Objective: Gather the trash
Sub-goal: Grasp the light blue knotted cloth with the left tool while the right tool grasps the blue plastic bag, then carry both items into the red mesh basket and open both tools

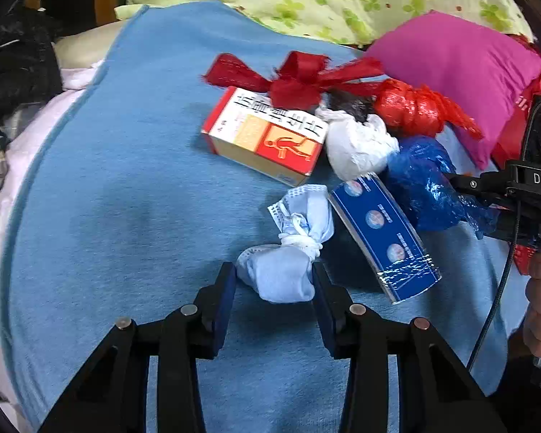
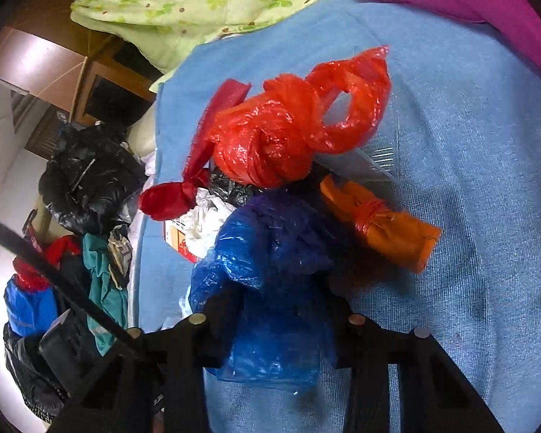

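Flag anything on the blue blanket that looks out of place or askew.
Trash lies heaped on the blue blanket: a knotted face mask between the left gripper fingers, a red-and-white box lying askew, a blue packet tilted on edge, and a blue plastic bag in the right gripper. Nothing looks spilled.

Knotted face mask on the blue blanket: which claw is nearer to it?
Left. The left claw brackets the knotted face mask, fingers either side. The right claw is off to the right, around the blue plastic bag.

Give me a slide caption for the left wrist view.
Left gripper jaws straddle a knotted face mask on a blue blanket, beside two boxes and bagged trash.
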A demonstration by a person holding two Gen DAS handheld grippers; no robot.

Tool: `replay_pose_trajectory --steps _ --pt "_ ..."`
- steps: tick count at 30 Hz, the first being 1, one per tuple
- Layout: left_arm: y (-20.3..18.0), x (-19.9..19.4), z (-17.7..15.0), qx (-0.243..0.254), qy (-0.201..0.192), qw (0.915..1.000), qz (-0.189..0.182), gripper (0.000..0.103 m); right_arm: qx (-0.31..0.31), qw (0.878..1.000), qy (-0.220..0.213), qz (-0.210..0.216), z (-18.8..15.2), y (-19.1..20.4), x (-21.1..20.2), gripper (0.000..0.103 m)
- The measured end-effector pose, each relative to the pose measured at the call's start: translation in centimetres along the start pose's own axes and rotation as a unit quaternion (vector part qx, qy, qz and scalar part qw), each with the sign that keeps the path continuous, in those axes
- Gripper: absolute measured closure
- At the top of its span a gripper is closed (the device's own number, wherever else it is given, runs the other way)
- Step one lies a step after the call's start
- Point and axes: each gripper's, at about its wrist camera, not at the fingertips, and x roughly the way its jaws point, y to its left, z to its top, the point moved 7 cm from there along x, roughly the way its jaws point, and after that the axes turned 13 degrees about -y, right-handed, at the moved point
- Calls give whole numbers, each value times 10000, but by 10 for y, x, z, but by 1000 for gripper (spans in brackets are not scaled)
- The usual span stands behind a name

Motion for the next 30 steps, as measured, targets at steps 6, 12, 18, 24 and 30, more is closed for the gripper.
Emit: replay_pose_trajectory --steps 6,12,18,24,30 --pt "-3 -12 3 -24 -317 9994 -148 65 -459 9982 -345 147 1 14 -21 69" --pt "3 -53 12 51 -816 9963 260 67 -915 9909 -901 416 5 33 -67 69" --pt "-52 -103 44 511 -1333 9898 -18 67 -1155 9746 -1852 506 26 36 -150 69" --pt "-170 -132 76 1282 -1574 9747 -939 67 -905 9549 -2822 177 48 -10 -256 69" --pt "-290 -126 92 1691 -1465 9596 -1705 66 -367 9387 -3383 -552 59 -102 -340 69"
